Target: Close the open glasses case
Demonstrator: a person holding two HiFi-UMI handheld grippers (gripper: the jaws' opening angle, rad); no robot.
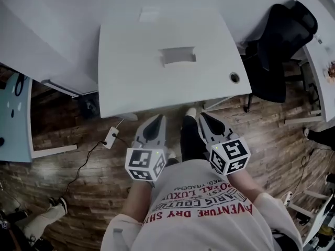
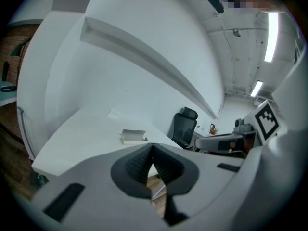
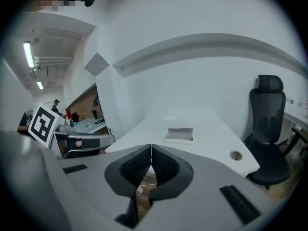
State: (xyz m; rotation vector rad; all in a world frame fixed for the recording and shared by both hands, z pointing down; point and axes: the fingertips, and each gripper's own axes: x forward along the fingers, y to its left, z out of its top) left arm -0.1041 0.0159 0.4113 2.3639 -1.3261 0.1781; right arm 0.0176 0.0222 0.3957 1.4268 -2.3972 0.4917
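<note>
A white glasses case point(image 1: 178, 56) lies open in the middle of the white table point(image 1: 131, 82), lid standing up. It also shows small in the left gripper view point(image 2: 133, 136) and the right gripper view point(image 3: 179, 135). My left gripper point(image 1: 158, 120) and right gripper point(image 1: 202, 117) hover side by side below the table's near edge, over the floor, well short of the case. Both are shut, pads touching at the tips, with nothing between them point(image 2: 152, 147) point(image 3: 151, 148).
A flat white piece point(image 1: 149, 15) lies at the table's far edge. A cable hole point(image 1: 234, 78) sits in the table's near right corner. A black office chair point(image 1: 280, 41) stands to the right. A power strip point(image 1: 110, 137) and cord lie on the wood floor.
</note>
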